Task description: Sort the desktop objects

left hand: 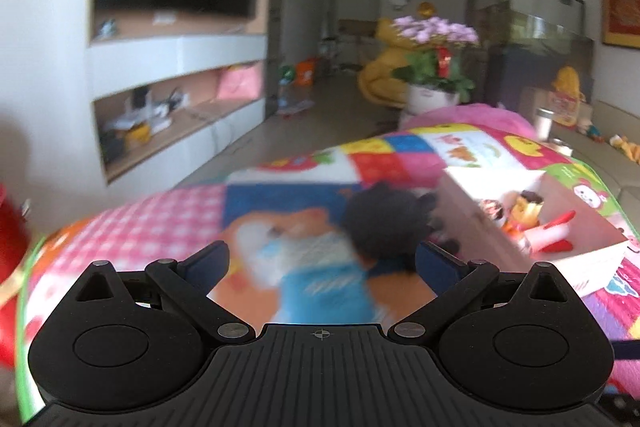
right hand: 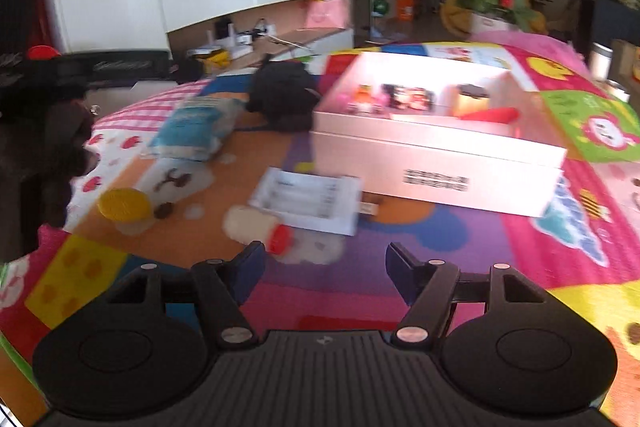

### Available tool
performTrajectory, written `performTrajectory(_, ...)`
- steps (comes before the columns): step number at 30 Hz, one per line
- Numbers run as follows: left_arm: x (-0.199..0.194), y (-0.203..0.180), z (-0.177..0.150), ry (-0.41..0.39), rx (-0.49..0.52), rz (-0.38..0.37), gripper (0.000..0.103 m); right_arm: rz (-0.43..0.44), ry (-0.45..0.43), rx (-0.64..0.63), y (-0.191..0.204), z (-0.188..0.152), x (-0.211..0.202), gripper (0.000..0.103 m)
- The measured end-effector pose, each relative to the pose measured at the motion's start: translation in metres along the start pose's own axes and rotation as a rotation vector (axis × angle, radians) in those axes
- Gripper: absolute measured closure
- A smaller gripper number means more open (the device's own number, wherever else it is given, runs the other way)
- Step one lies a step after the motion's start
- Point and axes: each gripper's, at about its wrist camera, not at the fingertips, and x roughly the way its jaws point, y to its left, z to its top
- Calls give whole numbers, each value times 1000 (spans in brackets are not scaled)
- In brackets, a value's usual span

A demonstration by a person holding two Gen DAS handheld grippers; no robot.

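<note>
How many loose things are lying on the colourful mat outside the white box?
5: blue packet, black plush toy beside the white box, yellow-capped jar, red-capped bottle and white card. More may be hidden.

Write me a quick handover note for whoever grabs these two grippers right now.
Left gripper: open, empty, above the blue packet.
Right gripper: open, empty, near the red-capped bottle.
Done: some small toys sit in the white box.
Left on the mat: red-capped bottle, yellow-capped jar, white card, blue packet, black plush.
</note>
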Motion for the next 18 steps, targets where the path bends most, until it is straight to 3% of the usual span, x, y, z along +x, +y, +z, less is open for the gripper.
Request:
performTrajectory(3, -17, 17, -13, 52, -19, 44, 1, 50, 3, -15, 16, 4, 9, 36)
performTrajectory(5, -29, 20, -24, 86, 5, 61, 1, 45, 7, -44, 30, 5, 18, 43)
performTrajectory(7, -37, 15, -35, 121, 39, 67, 0, 17, 21, -68, 40, 5, 30, 67)
performTrajectory(10, -45, 7, -51, 167, 95, 64, 0, 26, 51, -78, 46, 4, 38, 79)
performTrajectory(18, -49, 5, -59, 176, 85, 51, 0, 92, 56, -174, 62, -6, 23, 79)
